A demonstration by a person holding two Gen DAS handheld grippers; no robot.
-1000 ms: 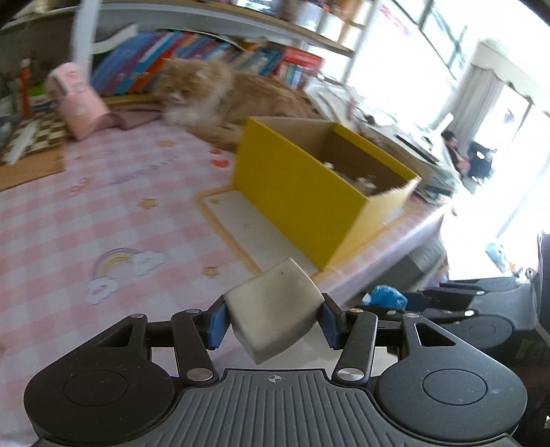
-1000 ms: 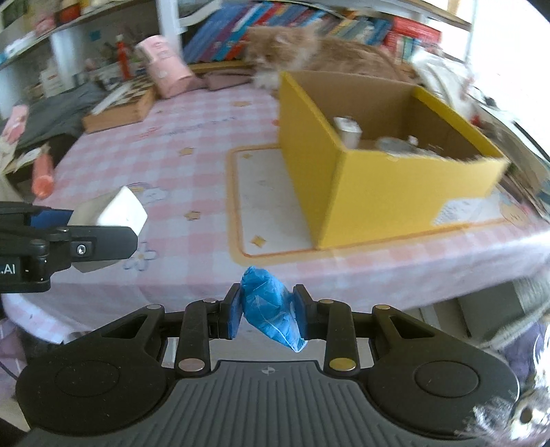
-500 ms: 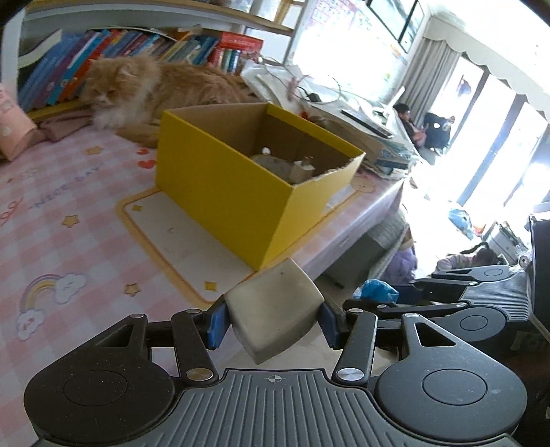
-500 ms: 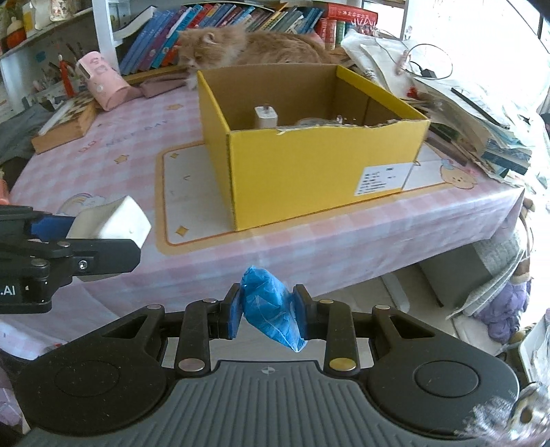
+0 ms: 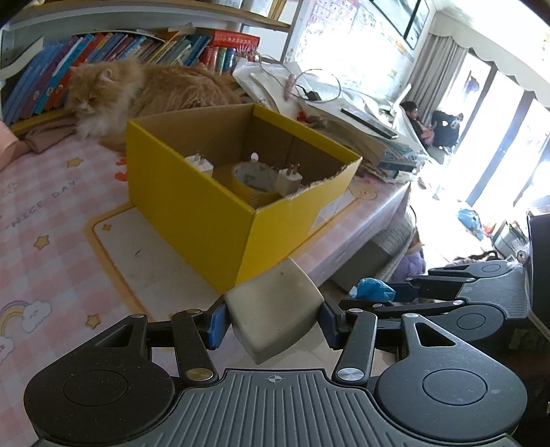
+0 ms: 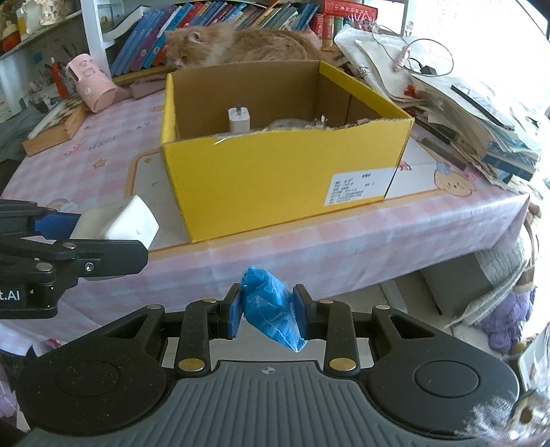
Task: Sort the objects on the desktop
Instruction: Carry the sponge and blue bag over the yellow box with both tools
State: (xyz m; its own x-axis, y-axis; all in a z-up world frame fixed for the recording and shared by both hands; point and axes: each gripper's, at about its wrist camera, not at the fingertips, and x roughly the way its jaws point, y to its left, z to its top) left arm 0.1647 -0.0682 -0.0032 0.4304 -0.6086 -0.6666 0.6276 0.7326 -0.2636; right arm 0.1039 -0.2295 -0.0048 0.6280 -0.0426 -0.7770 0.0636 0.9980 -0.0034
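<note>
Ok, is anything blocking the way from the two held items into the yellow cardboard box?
Nothing visible does. The white block in the left gripper and blue crumpled bag in the right gripper face the open-topped yellow cardboard box; only its near wall to clear.

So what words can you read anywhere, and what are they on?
"NICE DAY": pink checked tablecloth.
"t.AI", cut off at the edge: left claw, on its body.
White label on the yellow box: too small to read.
Book spines: too blurred to read.
</note>
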